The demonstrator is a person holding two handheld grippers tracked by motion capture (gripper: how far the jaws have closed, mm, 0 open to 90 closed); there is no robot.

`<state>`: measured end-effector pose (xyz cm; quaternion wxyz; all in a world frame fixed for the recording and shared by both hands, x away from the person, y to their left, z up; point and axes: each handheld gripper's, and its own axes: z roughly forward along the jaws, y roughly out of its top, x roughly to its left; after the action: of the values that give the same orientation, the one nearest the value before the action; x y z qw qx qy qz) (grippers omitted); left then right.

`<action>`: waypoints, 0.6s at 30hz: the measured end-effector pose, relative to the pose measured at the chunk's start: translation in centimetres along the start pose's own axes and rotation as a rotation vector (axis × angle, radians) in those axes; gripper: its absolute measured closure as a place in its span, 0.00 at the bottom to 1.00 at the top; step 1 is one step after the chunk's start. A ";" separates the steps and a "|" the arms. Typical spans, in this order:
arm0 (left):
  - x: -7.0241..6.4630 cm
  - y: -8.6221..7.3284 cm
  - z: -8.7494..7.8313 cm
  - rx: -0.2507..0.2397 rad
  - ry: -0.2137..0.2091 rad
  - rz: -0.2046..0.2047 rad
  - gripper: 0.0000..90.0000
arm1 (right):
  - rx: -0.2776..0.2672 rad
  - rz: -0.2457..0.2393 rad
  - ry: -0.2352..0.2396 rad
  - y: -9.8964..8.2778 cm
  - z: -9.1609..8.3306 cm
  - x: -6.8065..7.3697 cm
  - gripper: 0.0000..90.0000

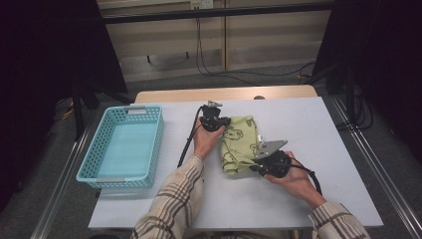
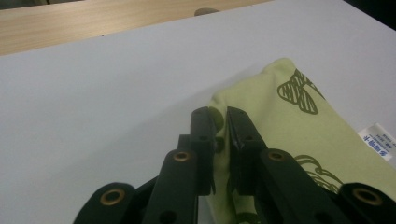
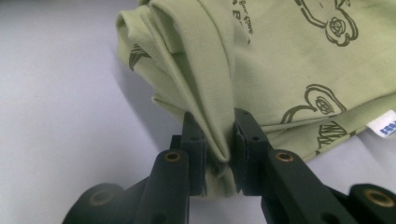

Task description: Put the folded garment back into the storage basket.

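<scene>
Both tongs pinch the folded pale green cloth with dark prints (image 1: 239,143) lying on the white counter (image 1: 149,199), the left tongs (image 2: 220,122) only on its thin edge, so this grip can slip when the cloth is lifted, while the right tongs (image 3: 219,140) hold thick folds.

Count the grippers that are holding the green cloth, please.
2. The left gripper pinches the cloth at its far left corner; the right gripper pinches a fold on its near right edge. More of the cloth may be hidden under its folds.
</scene>
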<state>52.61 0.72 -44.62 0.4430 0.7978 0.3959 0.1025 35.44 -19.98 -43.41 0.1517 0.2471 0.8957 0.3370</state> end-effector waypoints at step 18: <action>-0.5 0.5 -1.8 -0.045 0.008 0.009 0.91 | -0.114 -0.020 -0.037 0.1 -1.1 0.9 0.85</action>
<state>51.66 1.37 -43.05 0.4586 0.7891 0.3916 0.1166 34.24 -19.97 -42.60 0.1853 0.2352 0.8746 0.3813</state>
